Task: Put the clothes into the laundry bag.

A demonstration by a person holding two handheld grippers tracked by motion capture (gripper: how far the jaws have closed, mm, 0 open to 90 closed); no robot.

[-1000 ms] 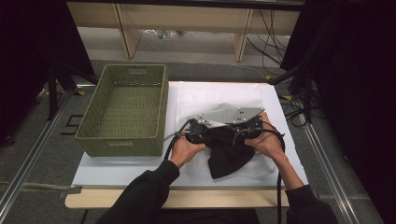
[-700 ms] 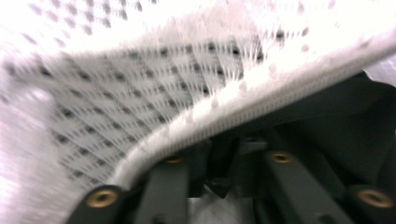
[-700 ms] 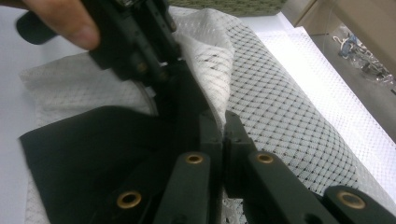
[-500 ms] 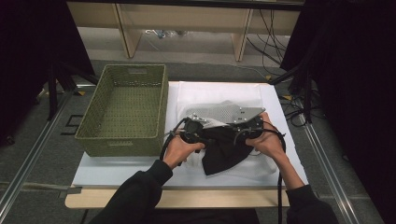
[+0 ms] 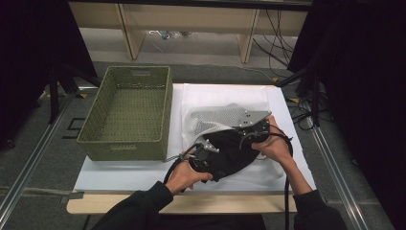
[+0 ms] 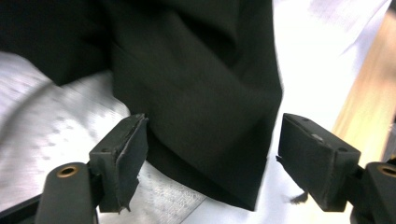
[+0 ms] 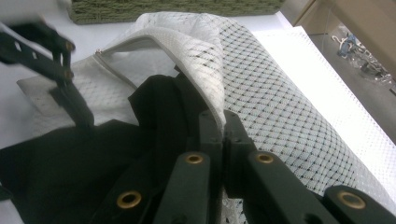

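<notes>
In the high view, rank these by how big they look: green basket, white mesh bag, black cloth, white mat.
1. White mat, spreading under everything else.
2. Green basket.
3. Black cloth and white mesh bag: they look close, and hands, tongs and cloth partly cover the bag, so I won't rank them.

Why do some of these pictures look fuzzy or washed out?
Left gripper view: the black cloth is soft and out of focus, the white mesh bag streaked. Right gripper view: the left gripper is smeared, the mesh glares. High view: dim and grainy, with dark edges.
</notes>
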